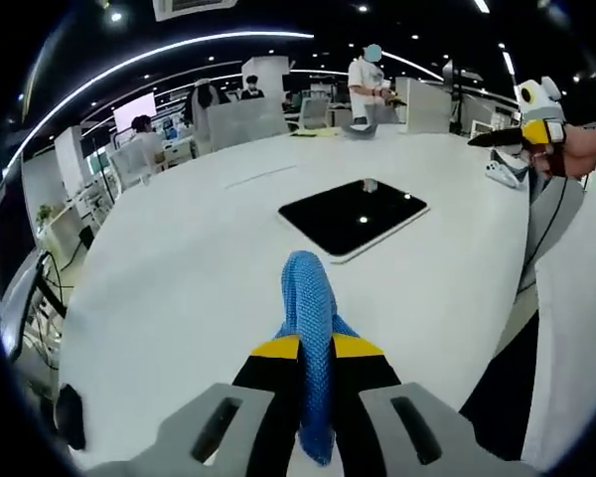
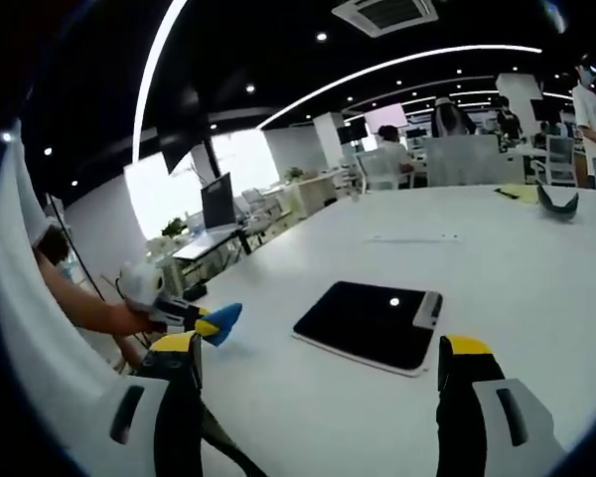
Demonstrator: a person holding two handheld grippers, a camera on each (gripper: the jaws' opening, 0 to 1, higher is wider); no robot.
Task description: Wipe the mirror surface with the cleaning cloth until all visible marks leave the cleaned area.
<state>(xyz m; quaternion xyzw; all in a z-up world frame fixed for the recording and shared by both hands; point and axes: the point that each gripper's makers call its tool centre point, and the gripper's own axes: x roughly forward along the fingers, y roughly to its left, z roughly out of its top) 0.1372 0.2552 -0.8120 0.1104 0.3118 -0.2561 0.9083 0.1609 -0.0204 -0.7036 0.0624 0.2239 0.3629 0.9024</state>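
In the left gripper view, the left tongs [image 1: 316,348] were closed on the blue cleaning cloth [image 1: 309,298], which stood up between the yellow tips and hung down between the black jaws. The cloth was above the white worktop [image 1: 179,278], and it did not touch the mirror. The mirror [image 1: 354,217] lay flat on the worktop ahead of the cloth, a dark rectangular plate with a pale edge, and it reflected small ceiling lights. At the far right of this view the right tongs [image 1: 497,139] were held in a hand [image 1: 576,149] above the edge of the worktop.

In the right gripper view, the left tongs [image 2: 219,323] appeared at the left with the blue cloth at their tip, near the edge of the worktop [image 2: 536,288]. The mirror [image 2: 370,324] lay in the middle, ahead of the right tongs [image 2: 323,358]. These were wide open and held nothing.
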